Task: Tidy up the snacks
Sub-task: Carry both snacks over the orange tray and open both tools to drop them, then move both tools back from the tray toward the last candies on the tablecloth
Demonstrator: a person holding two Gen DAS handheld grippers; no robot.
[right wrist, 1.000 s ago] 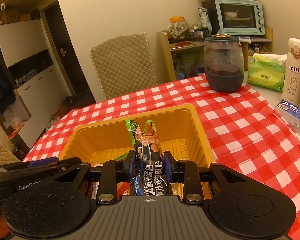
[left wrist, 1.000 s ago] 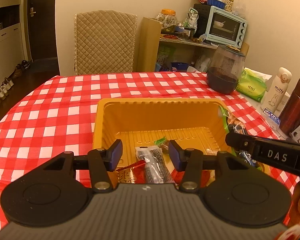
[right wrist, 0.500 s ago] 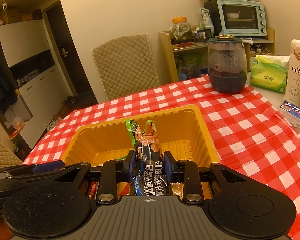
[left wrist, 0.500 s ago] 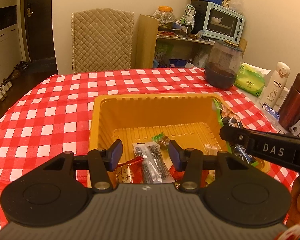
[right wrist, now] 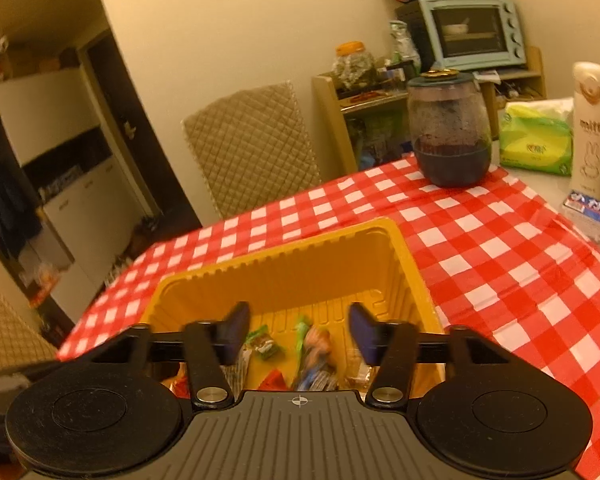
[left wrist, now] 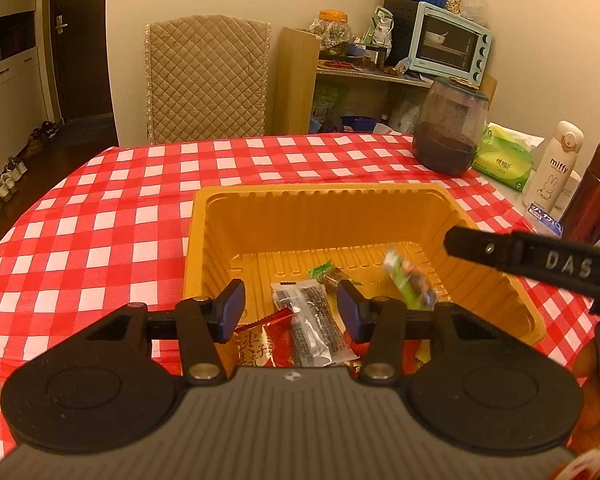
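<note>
A yellow plastic bin (left wrist: 320, 200) (right wrist: 284, 256) stands on the red-checked table and holds several snack packets. My right gripper (right wrist: 298, 332) hovers over its near right side; its jaws are opening and nothing is pressed between them. The green-and-blue sausage packet (left wrist: 410, 284) (right wrist: 314, 354) it let go is blurred, dropping inside the bin. One finger (left wrist: 540, 264) of that gripper reaches in from the right in the left wrist view. My left gripper (left wrist: 290, 308) stands open above the bin's near edge, over a clear packet of dark sticks (left wrist: 312, 320), gripping nothing.
Right of the bin stand a dark glass jar (left wrist: 448, 128), a green tissue pack (left wrist: 504, 160), a white Miffy bottle (left wrist: 552, 164) and a brown flask (left wrist: 592, 196). A quilted chair (left wrist: 208, 76) and a cluttered shelf with a toaster oven (left wrist: 448, 40) are behind the table.
The right gripper's jaws have spread and let go of the sausage packet, which has fallen from between them into the bin. The left gripper has stayed as it was.
</note>
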